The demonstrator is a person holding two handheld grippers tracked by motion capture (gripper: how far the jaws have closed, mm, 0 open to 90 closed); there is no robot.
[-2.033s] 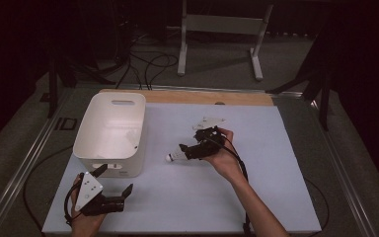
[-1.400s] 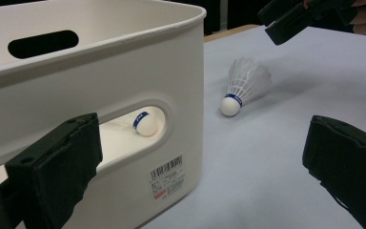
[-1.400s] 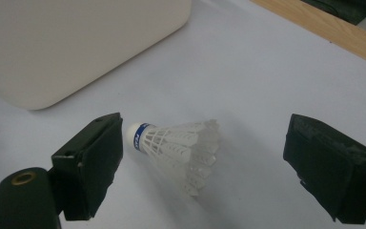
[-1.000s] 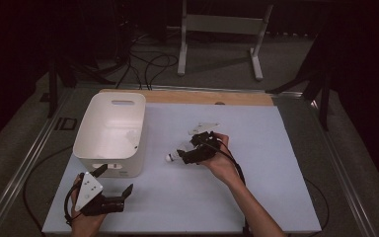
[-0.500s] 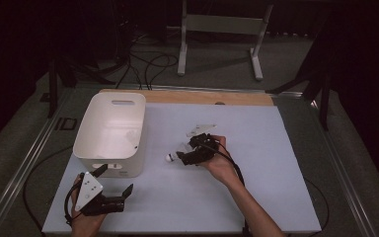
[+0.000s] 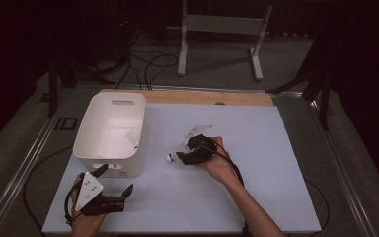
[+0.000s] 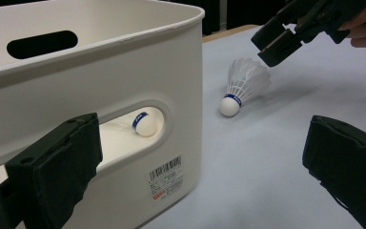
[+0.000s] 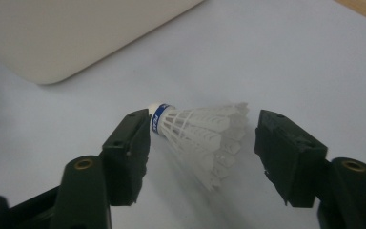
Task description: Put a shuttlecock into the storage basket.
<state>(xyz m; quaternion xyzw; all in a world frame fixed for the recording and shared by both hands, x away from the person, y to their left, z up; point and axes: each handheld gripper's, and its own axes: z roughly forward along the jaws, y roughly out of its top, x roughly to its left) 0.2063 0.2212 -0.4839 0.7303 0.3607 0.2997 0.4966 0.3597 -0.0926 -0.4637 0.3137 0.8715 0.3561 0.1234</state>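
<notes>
Right gripper view puts the shuttlecock (image 8: 198, 138) mid-frame on the white table (image 8: 314, 57), between my right gripper (image 8: 202, 152) jaws, which have just been closing without pinching it yet. Lower left in high view, left gripper (image 6: 121, 195) waits spread beside the white bin (image 6: 98, 148), leaving room.

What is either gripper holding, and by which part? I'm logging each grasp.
Nothing yet. The right gripper has just been closing around the shuttlecock lying on the table; its left jaw is at the cork, the right jaw still off the feathers. The left gripper is open.
</notes>
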